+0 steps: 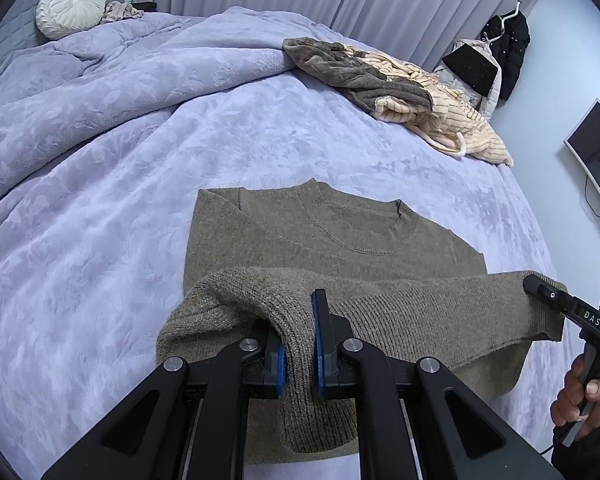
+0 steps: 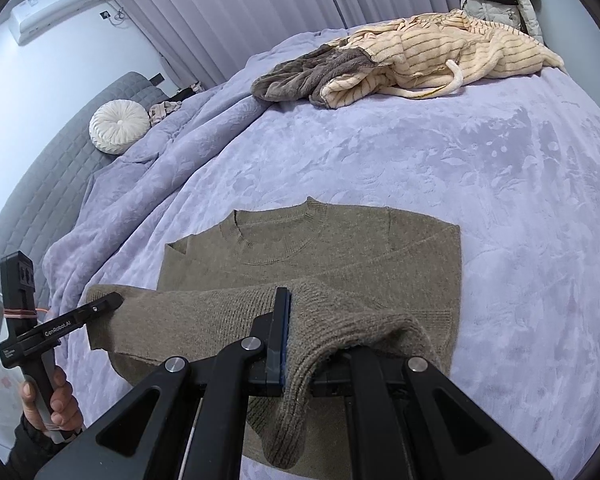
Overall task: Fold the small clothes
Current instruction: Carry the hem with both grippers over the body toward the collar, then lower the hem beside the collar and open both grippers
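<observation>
On the lavender bedspread [image 1: 100,208] my olive knit sweater [image 1: 332,232] lies collar away. Both the left gripper [image 1: 300,344] and right gripper [image 2: 296,344] are clamped on its raised hem, mid-fold. Next I'd carry the hem evenly toward the collar.

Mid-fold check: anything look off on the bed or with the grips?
Nothing stands out. Left gripper and right gripper each clamp the brown sweater's hem, raised evenly. The unfolded pile sits apart on the blanket.
</observation>
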`<action>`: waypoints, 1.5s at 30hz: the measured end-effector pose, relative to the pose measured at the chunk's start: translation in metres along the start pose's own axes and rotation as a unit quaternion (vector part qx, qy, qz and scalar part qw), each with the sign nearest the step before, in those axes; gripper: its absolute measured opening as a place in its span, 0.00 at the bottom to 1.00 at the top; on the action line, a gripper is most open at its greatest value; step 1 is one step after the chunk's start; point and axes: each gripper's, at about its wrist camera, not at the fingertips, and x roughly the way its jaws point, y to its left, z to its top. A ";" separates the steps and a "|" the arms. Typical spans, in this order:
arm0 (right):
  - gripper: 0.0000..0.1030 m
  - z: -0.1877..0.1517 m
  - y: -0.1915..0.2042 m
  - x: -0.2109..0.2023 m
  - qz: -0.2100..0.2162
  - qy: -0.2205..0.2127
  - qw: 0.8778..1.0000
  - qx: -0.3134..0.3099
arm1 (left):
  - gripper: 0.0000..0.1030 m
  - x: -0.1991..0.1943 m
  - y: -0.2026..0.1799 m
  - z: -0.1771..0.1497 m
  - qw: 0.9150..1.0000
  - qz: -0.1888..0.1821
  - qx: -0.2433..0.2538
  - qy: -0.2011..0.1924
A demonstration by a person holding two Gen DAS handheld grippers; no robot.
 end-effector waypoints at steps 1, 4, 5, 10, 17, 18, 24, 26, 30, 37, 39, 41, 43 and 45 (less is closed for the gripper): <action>0.06 0.002 0.000 0.001 -0.001 0.000 1.000 -0.001 | 0.11 0.001 0.001 0.002 1.000 0.000 -0.001 0.000; 0.06 0.010 0.000 0.008 -0.004 0.003 1.000 -0.002 | 0.11 0.006 0.001 0.009 1.000 0.002 -0.002 0.000; 0.06 0.013 0.000 0.011 -0.006 0.005 1.000 -0.001 | 0.11 0.009 0.002 0.011 1.000 0.004 -0.001 0.001; 0.06 0.023 -0.008 0.031 -0.014 0.016 1.000 0.011 | 0.11 0.029 0.000 0.026 1.000 0.011 0.002 0.015; 0.06 0.032 -0.020 0.058 -0.029 0.033 0.999 0.021 | 0.11 0.059 -0.005 0.034 0.999 0.026 0.011 0.032; 0.06 0.034 -0.022 0.062 -0.030 0.035 0.999 0.022 | 0.11 0.062 -0.005 0.035 0.999 0.026 0.011 0.034; 0.06 0.035 -0.034 0.079 -0.034 0.046 0.998 0.035 | 0.11 0.077 -0.007 0.044 0.999 0.027 0.012 0.043; 0.06 0.035 -0.039 0.084 -0.034 0.048 0.997 0.039 | 0.11 0.082 -0.008 0.047 0.999 0.028 0.014 0.044; 0.06 0.038 -0.047 0.092 -0.026 0.054 0.997 0.056 | 0.11 0.094 -0.006 0.049 0.998 0.033 0.013 0.052; 0.06 0.044 -0.051 0.113 -0.032 0.066 0.996 0.056 | 0.11 0.117 0.004 0.052 0.997 0.036 0.003 0.069; 0.06 0.045 -0.053 0.116 -0.032 0.067 0.996 0.058 | 0.11 0.121 0.004 0.054 0.997 0.038 0.004 0.072; 0.06 0.045 -0.055 0.120 -0.032 0.068 0.995 0.060 | 0.11 0.127 0.006 0.055 0.996 0.038 0.004 0.074; 0.06 0.045 -0.058 0.124 -0.032 0.072 0.995 0.063 | 0.11 0.134 0.009 0.055 0.996 0.038 0.000 0.080; 0.06 0.044 -0.061 0.128 -0.032 0.075 0.994 0.066 | 0.12 0.139 0.012 0.053 0.996 0.034 -0.004 0.085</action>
